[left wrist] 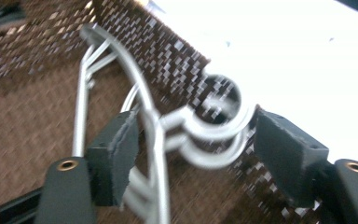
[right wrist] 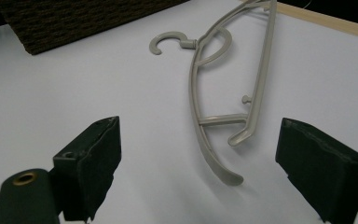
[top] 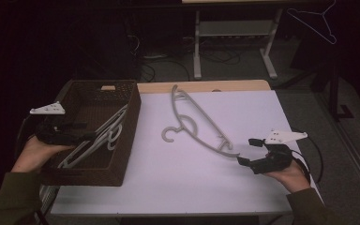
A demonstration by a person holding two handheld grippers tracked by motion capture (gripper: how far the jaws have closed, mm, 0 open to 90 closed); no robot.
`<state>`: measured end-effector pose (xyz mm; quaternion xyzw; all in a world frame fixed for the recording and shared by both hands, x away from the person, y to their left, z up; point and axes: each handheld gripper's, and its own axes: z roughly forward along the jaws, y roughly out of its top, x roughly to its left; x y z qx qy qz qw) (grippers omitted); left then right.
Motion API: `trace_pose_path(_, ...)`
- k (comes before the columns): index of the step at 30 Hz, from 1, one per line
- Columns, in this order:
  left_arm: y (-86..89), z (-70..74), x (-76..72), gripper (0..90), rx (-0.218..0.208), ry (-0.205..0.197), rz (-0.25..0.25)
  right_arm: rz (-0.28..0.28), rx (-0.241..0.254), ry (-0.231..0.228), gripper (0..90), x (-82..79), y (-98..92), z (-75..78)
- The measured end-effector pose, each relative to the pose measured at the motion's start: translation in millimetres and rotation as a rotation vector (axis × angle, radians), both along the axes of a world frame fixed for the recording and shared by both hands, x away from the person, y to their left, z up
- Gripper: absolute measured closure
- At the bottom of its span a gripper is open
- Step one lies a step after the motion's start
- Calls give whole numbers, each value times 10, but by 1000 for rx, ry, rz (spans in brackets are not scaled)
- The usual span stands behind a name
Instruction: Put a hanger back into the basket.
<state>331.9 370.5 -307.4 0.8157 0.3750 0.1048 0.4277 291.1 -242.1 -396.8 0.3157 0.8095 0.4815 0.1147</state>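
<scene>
1. Grey plastic, thin and stiff: that's the hanger on the table (top: 199, 123), lying flat on the white table (top: 262, 187) with its hook toward the basket. I judge it light and a bit slippery, so it could skate if nudged.
2. Best hold, I'd say, is the near arm end or the short crossbar (the hook is too rounded for flat pads).
3. My right gripper (top: 247, 151) sits at the near tip of that hanger, jaws spread wide with nothing between them; in the right gripper view the hanger's end (right wrist: 214, 158) lies on the table between the two pads, untouched.
4. Over at the brown woven basket (top: 126, 136), my left gripper (top: 82, 131) hangs above the hangers in the basket (top: 98, 140).
5. Left jaws stand apart; in the left gripper view a hanger arm (left wrist: 156, 140) runs close by the left pad (left wrist: 116, 149) and the hooks curl between the pads, but nothing is pinched (blurry, mind you).
6. Those hangers rest inside the basket, leaning toward its right wall.
</scene>
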Motion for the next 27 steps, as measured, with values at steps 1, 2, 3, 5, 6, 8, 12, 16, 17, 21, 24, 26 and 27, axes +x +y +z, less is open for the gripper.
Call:
trace_pose_path(1, -37, 17, 2, 278, -3, -10, -9, 1, 0, -1, 136, -1, -1, 2)
trace_pose_path(2, -73, 33, 4, 267, -4, -20, -14, -1, 1, 1, 136, -4, 0, 5)
trace_pose_path(3, -111, 47, 6, 249, -10, -26, -22, -1, 4, 1, 136, -8, 1, 11)
trace_pose_path(5, -192, 69, 9, 240, -23, -41, -38, -2, 4, -2, 136, -8, 1, 15)
trace_pose_path(6, -241, 76, 8, 230, -37, -48, -41, -1, 6, -1, 136, -11, 1, 20)
trace_pose_path(8, -330, 91, 13, 221, -45, -63, -57, -1, 5, -6, 136, -11, 3, 28)
trace_pose_path(12, -521, 110, 30, 216, -77, -86, -82, -2, 10, -5, 137, -15, 11, 39)
trace_pose_path(16, -727, 119, 37, 202, -92, -103, -114, -1, 12, -12, 136, -20, 18, 54)
trace_pose_path(17, -779, 121, 36, 198, -95, -105, -122, -1, 13, -13, 136, -21, 21, 57)
trace_pose_path(21, -996, 114, 20, 175, -114, -115, -153, -1, 15, -15, 136, -19, 29, 61)
trace_pose_path(24, -1204, 93, 8, 167, -133, -117, -187, -6, 18, -16, 137, -14, 40, 70)
trace_pose_path(26, -1253, 84, 6, 167, -140, -119, -193, -6, 18, -17, 137, -13, 44, 76)
trace_pose_path(27, -1302, 75, 3, 166, -148, -118, -200, -8, 20, -15, 137, -14, 51, 83)
